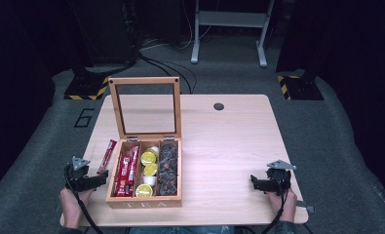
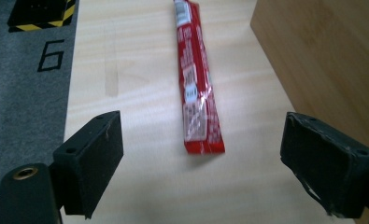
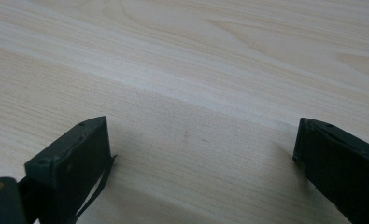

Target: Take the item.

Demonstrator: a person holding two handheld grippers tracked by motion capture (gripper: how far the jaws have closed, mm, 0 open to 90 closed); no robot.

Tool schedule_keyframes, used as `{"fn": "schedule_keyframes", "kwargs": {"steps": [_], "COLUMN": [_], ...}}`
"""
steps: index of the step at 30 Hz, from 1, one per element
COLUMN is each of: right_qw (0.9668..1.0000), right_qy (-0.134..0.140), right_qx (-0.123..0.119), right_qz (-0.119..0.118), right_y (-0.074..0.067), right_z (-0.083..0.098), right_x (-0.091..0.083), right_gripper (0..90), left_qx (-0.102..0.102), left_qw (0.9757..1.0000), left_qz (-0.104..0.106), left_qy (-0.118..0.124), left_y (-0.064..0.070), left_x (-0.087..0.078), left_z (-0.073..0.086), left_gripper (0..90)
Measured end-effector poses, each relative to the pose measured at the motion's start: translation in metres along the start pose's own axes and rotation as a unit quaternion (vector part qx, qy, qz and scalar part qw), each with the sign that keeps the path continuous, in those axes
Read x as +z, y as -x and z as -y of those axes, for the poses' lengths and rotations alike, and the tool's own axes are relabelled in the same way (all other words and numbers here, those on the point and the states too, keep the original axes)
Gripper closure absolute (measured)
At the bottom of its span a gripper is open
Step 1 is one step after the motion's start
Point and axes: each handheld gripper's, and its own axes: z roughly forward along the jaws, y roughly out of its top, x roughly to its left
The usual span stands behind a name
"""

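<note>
Near the front edge of the pale wooden table point(image 1: 229, 146): left gripper point(image 1: 93, 181) at the left corner, jaws spread wide and empty; right gripper point(image 1: 259, 184) toward the right corner, likewise agape over bare wood. Just beyond the left gripper, a red sachet point(image 2: 197, 88) flat beside the open tea box point(image 1: 145, 199). Farther back, a round hole point(image 1: 219, 106) by the far edge. Beyond, grey carpet point(image 1: 346, 146), hazard-striped bases point(image 1: 85, 90), a white frame point(image 1: 229, 29).

In the left hand-held gripper view, the red sachet point(image 2: 196, 79) runs off the top edge, and its print is too blurred to read. The wooden box point(image 2: 327, 60) is cut by the right edge. In the high view, the dark items point(image 1: 168, 168) in the box's right compartment are too small to identify.
</note>
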Motion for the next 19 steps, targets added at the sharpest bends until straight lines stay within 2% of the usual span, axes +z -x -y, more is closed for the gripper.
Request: {"fn": "schedule_keyframes", "kwargs": {"steps": [3, 7, 10, 19], "right_qw": [1.0, 1.0, 1.0, 1.0], "right_qy": [-0.002, 0.0, 0.0, -0.001], "right_qx": [-0.001, 0.0, 0.001, 0.003], "right_qz": [0.0, 0.0, 0.0, 0.001], "right_y": [0.0, 0.0, 0.0, -0.001], "right_z": [0.0, 0.0, 0.0, -0.001], "right_x": [0.0, 0.0, 0.0, 0.001], "right_gripper": [3.3, 3.3, 3.3, 2.7], "left_qx": [-0.003, 0.005, 0.011, -0.014], "left_qw": [1.0, 0.9998, 0.9998, 0.9999], "left_qz": [-0.001, -0.007, -0.008, 0.004], "left_qy": [-0.007, -0.015, -0.012, 0.003], "left_y": [0.003, 0.007, 0.009, 0.006], "left_x": [0.0, 0.001, 0.001, 0.002], "left_z": [0.009, 0.02, 0.024, 0.03], "left_gripper": [11.3, 8.9, 8.1, 7.4]}}
